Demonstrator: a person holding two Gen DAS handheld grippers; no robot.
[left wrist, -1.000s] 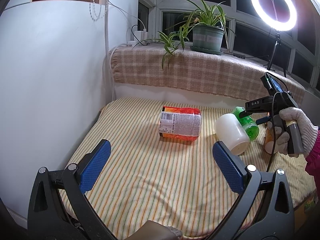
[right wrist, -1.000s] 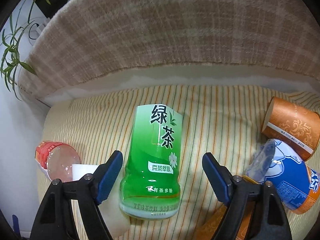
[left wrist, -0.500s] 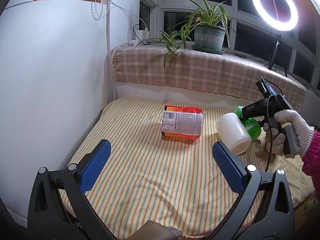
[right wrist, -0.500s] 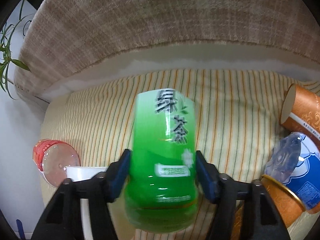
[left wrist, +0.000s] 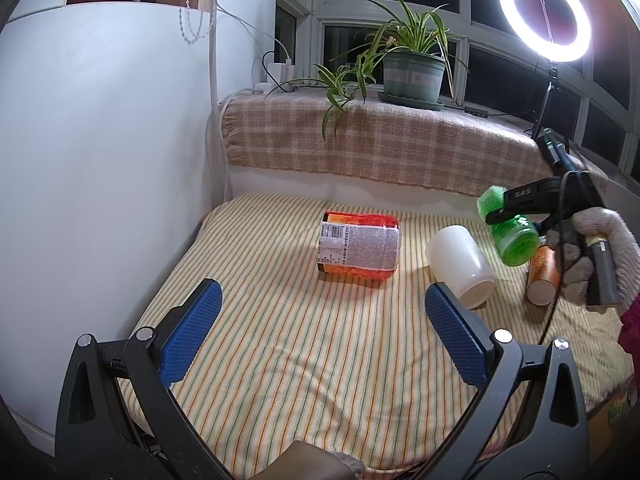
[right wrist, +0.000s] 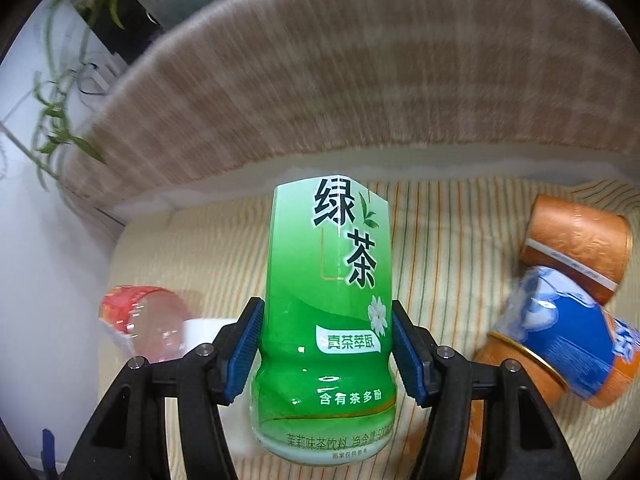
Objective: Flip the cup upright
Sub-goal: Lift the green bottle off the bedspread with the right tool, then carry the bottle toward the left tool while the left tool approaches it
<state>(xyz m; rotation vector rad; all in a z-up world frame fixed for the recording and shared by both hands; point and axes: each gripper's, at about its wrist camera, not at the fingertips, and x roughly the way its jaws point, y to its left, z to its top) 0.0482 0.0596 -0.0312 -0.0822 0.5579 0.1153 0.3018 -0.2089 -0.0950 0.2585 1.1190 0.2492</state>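
My right gripper (right wrist: 326, 350) is shut on a green tea bottle (right wrist: 330, 300) and holds it tilted above the striped cloth; the bottle also shows in the left wrist view (left wrist: 510, 232), lifted at the right. A white cup (left wrist: 460, 266) lies on its side on the cloth just left of the bottle. A red-orange labelled bottle (left wrist: 360, 246) lies on its side mid-cloth. My left gripper (left wrist: 318, 332) is open and empty, low over the near part of the cloth.
An orange tube (right wrist: 576, 240) and a blue-and-orange can (right wrist: 572, 332) lie at the right. A checked blanket (left wrist: 380, 148) covers the back ledge with a potted plant (left wrist: 414, 76). A white wall (left wrist: 100, 160) stands at the left. A ring light (left wrist: 544, 16) stands behind.
My right gripper closed on the green bottle, which lay on the cloth, and lifted it up off the cloth. My left gripper stayed open and nearly still.
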